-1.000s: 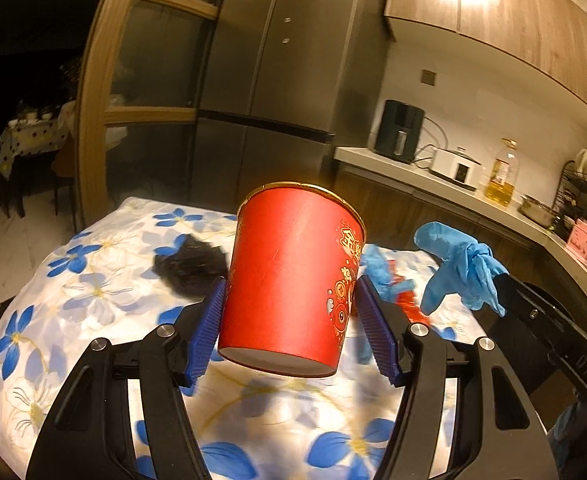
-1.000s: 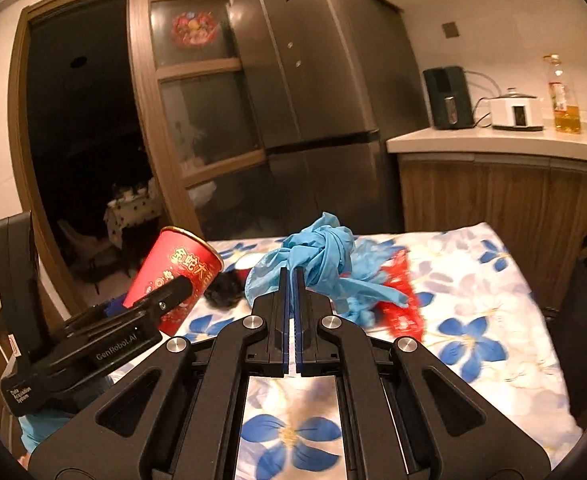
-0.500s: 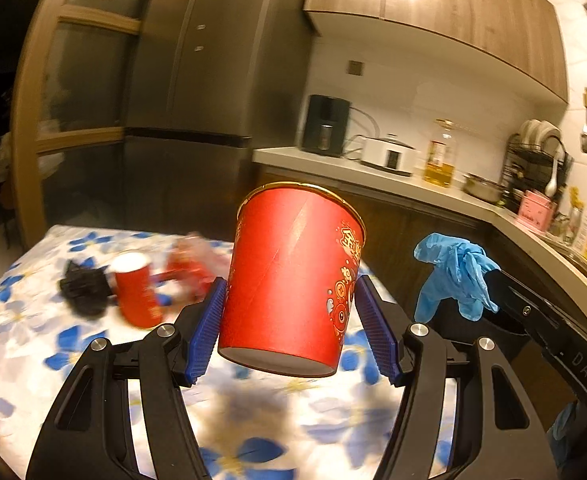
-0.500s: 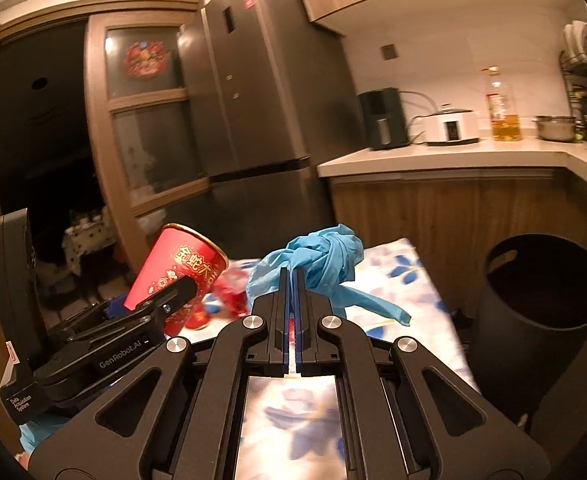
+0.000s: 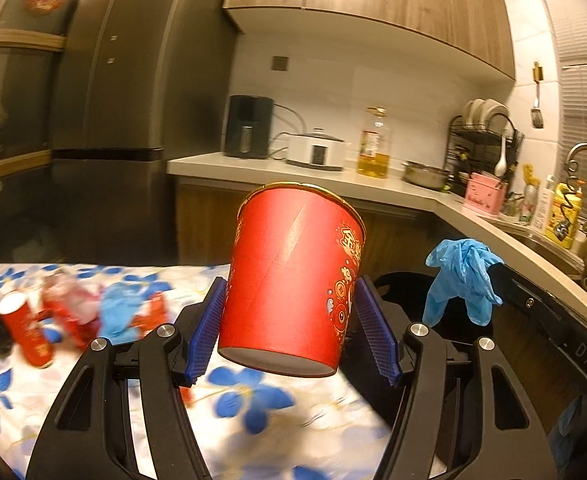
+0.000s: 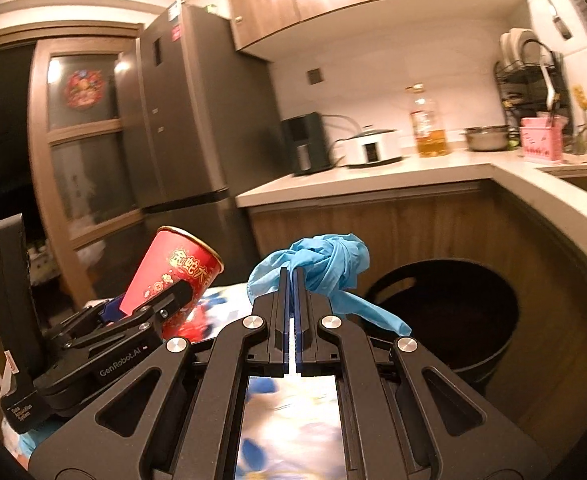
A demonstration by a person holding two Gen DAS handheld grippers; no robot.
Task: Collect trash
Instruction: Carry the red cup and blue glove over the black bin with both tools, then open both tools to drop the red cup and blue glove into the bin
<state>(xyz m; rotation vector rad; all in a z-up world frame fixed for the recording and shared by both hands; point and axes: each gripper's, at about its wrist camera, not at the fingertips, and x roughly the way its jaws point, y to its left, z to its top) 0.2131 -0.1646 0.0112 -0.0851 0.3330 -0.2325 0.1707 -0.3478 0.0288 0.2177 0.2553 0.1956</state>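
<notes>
Trash is held in both grippers: the left gripper has its fingers clamped on a red paper cup, the right gripper has its fingers together on a blue glove, probably to drop them in the black bin beside the worktop edge. "GenRobot.AI" is written on the left gripper.

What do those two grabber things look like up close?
Both are black plastic frames with triangle-shaped holes and round silver bolts. The left gripper has ridged blue pads. White letters on its side read "GenRobot.AI". The right gripper has the same blue pads.
</notes>
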